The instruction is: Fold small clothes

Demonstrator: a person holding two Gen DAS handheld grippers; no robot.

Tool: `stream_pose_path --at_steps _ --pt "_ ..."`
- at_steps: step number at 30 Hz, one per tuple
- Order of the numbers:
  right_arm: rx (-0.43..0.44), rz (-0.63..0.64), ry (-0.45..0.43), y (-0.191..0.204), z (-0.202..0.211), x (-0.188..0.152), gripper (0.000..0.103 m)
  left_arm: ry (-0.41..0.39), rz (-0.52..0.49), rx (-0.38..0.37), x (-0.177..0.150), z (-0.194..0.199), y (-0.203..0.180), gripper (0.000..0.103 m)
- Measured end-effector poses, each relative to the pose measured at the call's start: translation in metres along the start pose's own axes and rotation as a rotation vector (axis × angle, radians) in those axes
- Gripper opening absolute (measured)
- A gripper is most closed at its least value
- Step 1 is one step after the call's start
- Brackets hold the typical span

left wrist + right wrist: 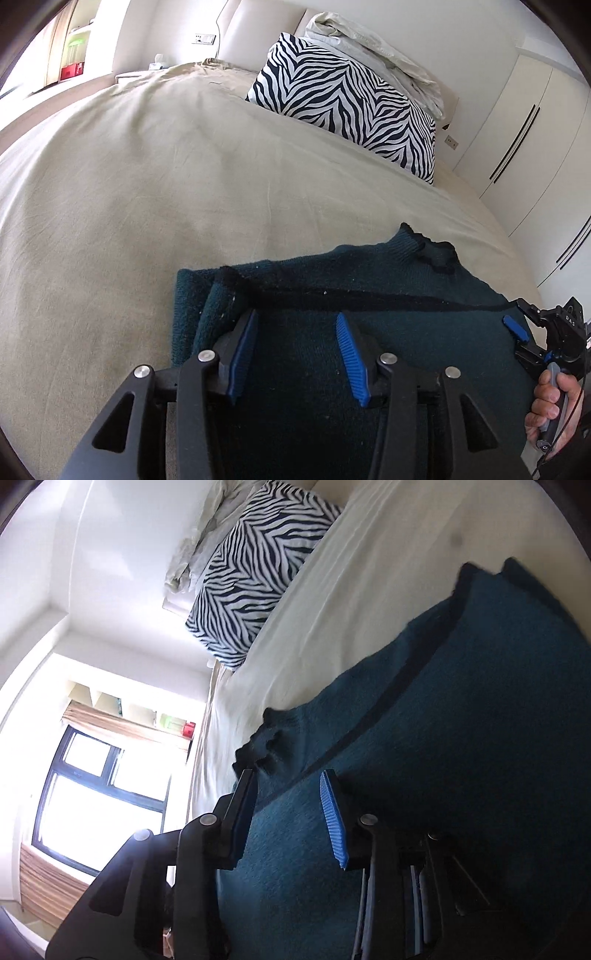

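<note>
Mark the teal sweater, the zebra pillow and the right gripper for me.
teal sweater (406, 332): left wrist view, on its flat front panel.
zebra pillow (343, 107): left wrist view, middle of the striped cover.
right gripper (288, 812): right wrist view, midway between its blue-padded fingertips.

left gripper (295, 354): jaws apart | right gripper (291, 819): jaws apart

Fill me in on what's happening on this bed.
A person is folding a dark teal knit garment laid on a beige bedspread, with a hand-held gripper in each hand. The left gripper hovers over the garment with jaws apart and nothing pinched. The right gripper sits at the garment's far edge, jaws also apart, gripping no cloth. One side looks already folded over. A zebra-print pillow lies at the head of the bed.
</note>
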State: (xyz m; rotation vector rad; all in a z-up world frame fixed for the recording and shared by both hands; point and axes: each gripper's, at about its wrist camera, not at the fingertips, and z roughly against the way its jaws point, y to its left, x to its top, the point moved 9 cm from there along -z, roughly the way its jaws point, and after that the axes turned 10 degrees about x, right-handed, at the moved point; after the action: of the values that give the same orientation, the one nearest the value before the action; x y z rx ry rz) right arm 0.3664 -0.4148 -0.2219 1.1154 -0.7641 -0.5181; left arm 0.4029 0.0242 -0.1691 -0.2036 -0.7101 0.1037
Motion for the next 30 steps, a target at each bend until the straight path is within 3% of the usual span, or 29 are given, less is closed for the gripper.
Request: stream_pose_path --at_steps 2,3,6,8,10,11,14,19,22,24,27,30 --pt "0.077 -0.081 -0.074 -0.014 0.023 0.018 0.021 -0.007 -0.029 0.003 -0.001 0.000 -0.006 0.058" --pt "0.062 -0.081 -0.114 -0.018 0.035 0.026 0.021 -0.011 -0.050 0.010 -0.002 -0.001 -0.010 0.061" --pt "-0.056 -0.057 -0.222 -0.034 0.069 0.044 0.023 -0.017 -0.109 0.038 -0.005 -0.003 -0.020 0.069" --pt "-0.035 -0.133 -0.260 -0.045 0.083 0.048 0.024 -0.020 -0.124 0.053 -0.006 -0.004 -0.022 0.070" --pt "-0.149 -0.070 -0.255 -0.036 0.090 0.044 0.025 -0.022 -0.119 0.049 -0.006 -0.005 -0.020 0.070" --pt "-0.180 -0.018 -0.231 -0.025 0.088 0.039 0.028 -0.022 -0.117 0.047 -0.006 -0.005 -0.020 0.070" --pt "-0.089 0.081 -0.097 0.024 0.067 0.003 0.028 -0.024 -0.120 0.052 -0.006 -0.005 -0.020 0.070" --pt "0.031 0.227 0.247 0.098 -0.013 -0.121 0.028 -0.027 -0.132 0.068 -0.007 -0.005 -0.020 0.070" --pt "0.080 0.223 0.435 0.109 -0.055 -0.195 0.028 -0.027 -0.133 0.069 -0.007 -0.005 -0.020 0.070" --pt "0.025 0.238 0.516 0.095 -0.067 -0.230 0.028 -0.027 -0.133 0.068 -0.007 -0.005 -0.021 0.070" --pt "0.029 0.211 0.508 0.077 -0.067 -0.232 0.023 -0.029 -0.134 0.068 -0.007 -0.004 -0.021 0.070" --pt "0.047 0.153 0.392 0.066 -0.045 -0.193 0.023 -0.029 -0.134 0.069 -0.007 -0.004 -0.021 0.070"
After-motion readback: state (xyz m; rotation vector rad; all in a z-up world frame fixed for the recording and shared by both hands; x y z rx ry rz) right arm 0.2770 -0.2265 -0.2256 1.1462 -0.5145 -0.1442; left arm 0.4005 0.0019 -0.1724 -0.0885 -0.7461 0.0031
